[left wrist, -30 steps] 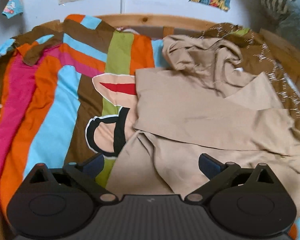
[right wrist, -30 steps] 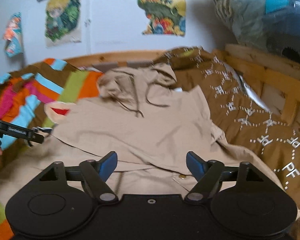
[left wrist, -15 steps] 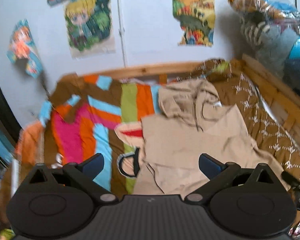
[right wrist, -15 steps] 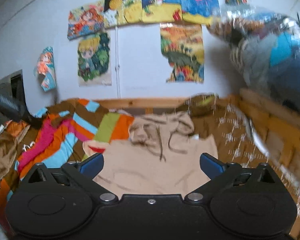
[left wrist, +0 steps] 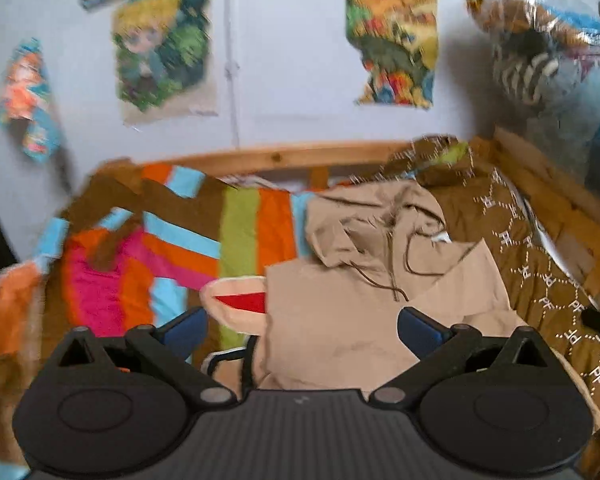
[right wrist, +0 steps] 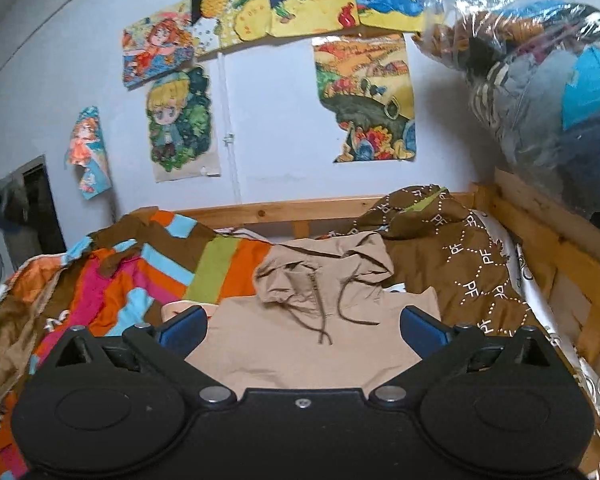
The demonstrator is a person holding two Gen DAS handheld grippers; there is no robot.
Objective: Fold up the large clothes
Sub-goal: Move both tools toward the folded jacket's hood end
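Your left gripper (left wrist: 302, 330): wide apart, holds nothing. Your right gripper (right wrist: 302, 330): wide apart too, holds nothing. Tan hoodie (right wrist: 320, 332) lies just ahead of both, below fingers, not touched. Its hood (right wrist: 324, 272) sits at far end, strings on top. Striped blanket (right wrist: 140, 276) to left of hoodie, brown blanket (right wrist: 468, 268) to right. Wooden bed rail (right wrist: 300, 210) past hood. Posters (right wrist: 364, 100) on wall behind.
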